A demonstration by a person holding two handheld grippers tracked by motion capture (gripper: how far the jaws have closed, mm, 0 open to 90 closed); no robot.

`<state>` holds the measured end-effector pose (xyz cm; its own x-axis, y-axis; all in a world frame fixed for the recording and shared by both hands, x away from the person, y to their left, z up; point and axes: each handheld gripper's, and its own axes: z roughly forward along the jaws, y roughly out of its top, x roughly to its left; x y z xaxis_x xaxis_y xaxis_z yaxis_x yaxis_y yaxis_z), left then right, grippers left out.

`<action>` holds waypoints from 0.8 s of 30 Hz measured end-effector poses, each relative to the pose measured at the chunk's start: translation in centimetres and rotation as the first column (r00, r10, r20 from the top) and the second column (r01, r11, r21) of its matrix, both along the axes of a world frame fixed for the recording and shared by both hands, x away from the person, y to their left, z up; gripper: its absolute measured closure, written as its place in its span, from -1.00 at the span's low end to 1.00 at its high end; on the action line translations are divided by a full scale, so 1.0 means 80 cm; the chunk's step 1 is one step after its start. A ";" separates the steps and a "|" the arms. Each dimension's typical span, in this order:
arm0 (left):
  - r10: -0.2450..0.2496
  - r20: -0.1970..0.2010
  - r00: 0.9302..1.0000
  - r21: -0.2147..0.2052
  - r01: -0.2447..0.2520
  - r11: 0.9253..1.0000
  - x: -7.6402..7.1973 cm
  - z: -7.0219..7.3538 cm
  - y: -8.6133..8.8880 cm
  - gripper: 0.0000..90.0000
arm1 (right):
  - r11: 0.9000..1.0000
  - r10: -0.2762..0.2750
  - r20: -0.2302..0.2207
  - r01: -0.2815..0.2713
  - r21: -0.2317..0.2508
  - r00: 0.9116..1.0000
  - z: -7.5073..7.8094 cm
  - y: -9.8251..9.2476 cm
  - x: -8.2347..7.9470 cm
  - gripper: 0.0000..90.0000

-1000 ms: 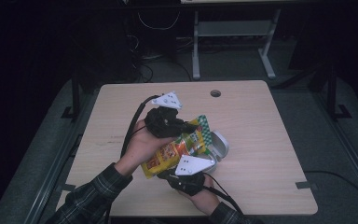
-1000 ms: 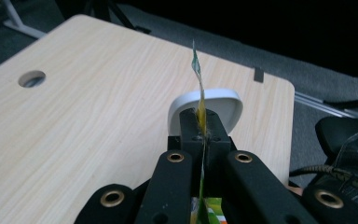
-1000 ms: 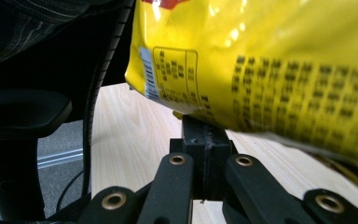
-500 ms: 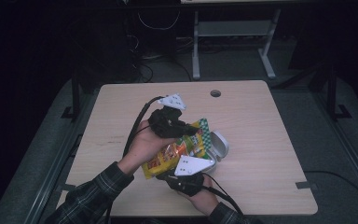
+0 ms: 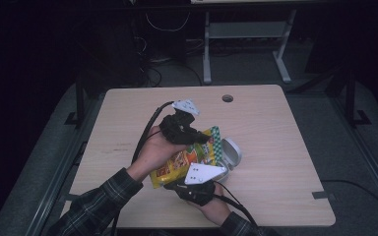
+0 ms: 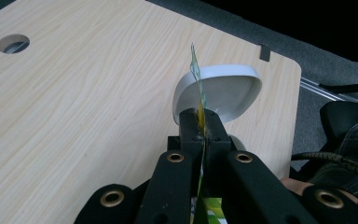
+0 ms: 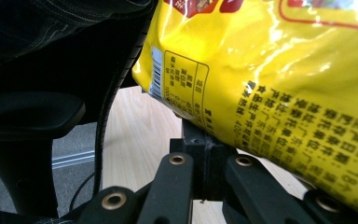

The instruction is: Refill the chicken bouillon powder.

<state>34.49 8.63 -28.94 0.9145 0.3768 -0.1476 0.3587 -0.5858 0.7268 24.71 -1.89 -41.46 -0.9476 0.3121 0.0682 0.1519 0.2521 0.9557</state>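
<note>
A pale wooden table (image 5: 275,147) stands in a dark room, grey floor around it and a metal frame (image 5: 246,34) behind. Above its middle you hold a yellow snack bag (image 5: 187,160) between your two grippers, lifted off the wood. Its long axis runs diagonally in the high view, from the lower left near you up to the right, where its green-checked top edge points toward a white bowl (image 5: 230,153). The bowl sits on the table just beyond that end; whether it holds anything cannot be told.

Your left gripper (image 6: 200,125) has its jaws clamped together on the bag's thin upper edge, which stands upright between them in the left gripper view, with the bowl (image 6: 223,93) right behind. Your right gripper (image 7: 200,135) grips the bag's lower edge, jaws closed on it, the printed yellow side (image 7: 270,70) looming over the camera. A round cable hole (image 5: 227,98) marks the table's far edge.
</note>
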 end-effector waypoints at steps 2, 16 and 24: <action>-0.003 -0.002 1.000 0.004 0.003 1.000 0.002 0.000 0.000 1.00 | 1.000 0.001 -0.002 -0.001 0.002 1.000 0.000 0.000 0.000 1.00; -0.002 -0.043 0.999 0.039 0.004 0.999 0.012 -0.003 -0.006 1.00 | 1.000 0.011 -0.020 -0.011 0.020 1.000 0.000 0.000 0.004 1.00; -0.003 -0.049 0.999 0.074 0.006 0.997 0.015 -0.001 -0.015 1.00 | 0.999 0.013 -0.019 -0.012 0.033 1.000 0.003 -0.002 0.005 1.00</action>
<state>35.67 7.47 -29.02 0.9085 0.3844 -0.1639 0.3900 -0.6390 0.6630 25.13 -2.05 -41.24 -0.9499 0.2974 0.0965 0.1673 0.2227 0.9604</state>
